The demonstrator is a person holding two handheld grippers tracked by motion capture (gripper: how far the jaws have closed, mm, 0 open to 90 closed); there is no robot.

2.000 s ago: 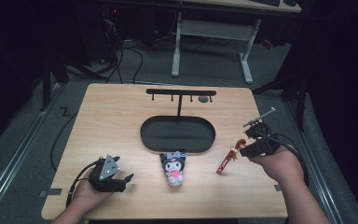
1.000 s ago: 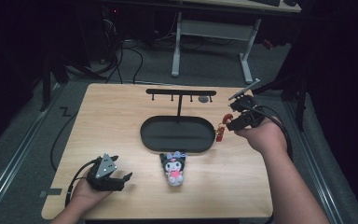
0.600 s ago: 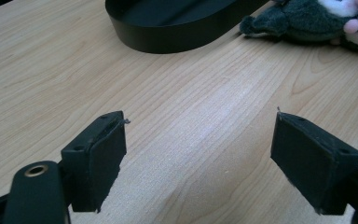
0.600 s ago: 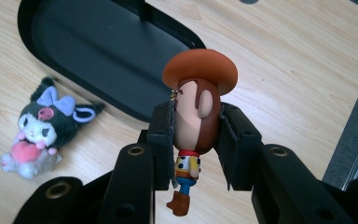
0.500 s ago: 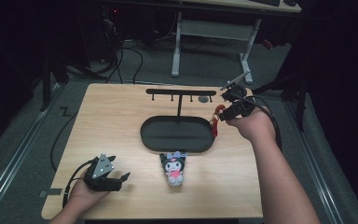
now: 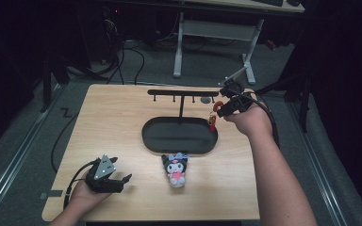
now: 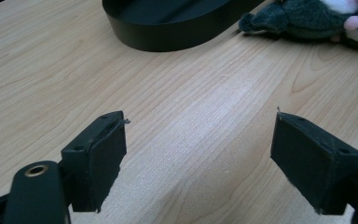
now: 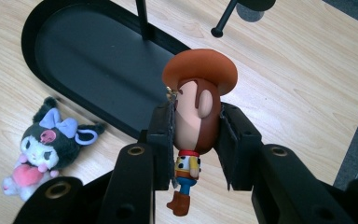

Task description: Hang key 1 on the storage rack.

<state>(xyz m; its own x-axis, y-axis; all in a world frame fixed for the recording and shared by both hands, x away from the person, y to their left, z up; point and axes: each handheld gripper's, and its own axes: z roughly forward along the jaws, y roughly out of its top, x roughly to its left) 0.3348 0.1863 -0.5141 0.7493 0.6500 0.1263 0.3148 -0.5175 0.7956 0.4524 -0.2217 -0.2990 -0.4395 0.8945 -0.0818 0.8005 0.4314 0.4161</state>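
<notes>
My right gripper (image 6: 222, 109) is shut on a small cowboy figure keychain (image 8: 196, 112) with a brown hat, its pads clamping the head. It hangs above the right end of the black oval tray (image 6: 179, 136), below the right tip of the black hook rack (image 6: 183, 92). In the high view the cowboy figure (image 6: 212, 120) dangles red beside the tray's rim. My left gripper (image 6: 118, 181) rests open on the table's front left corner, nothing between its pads (image 7: 98, 158). A black and white plush toy (image 6: 174, 168) with a purple bow lies in front of the tray.
The wooden table (image 6: 118, 117) has bare board to the left of the tray and along the right edge. A small round disc (image 6: 207, 100) lies by the rack's right end. The tray's wall (image 7: 168, 39) and the plush toy (image 7: 307, 18) sit ahead of my left gripper.
My right gripper carried the cowboy figure from the table's right side up and leftward to the rack's right end over the tray. The left gripper stayed put.
</notes>
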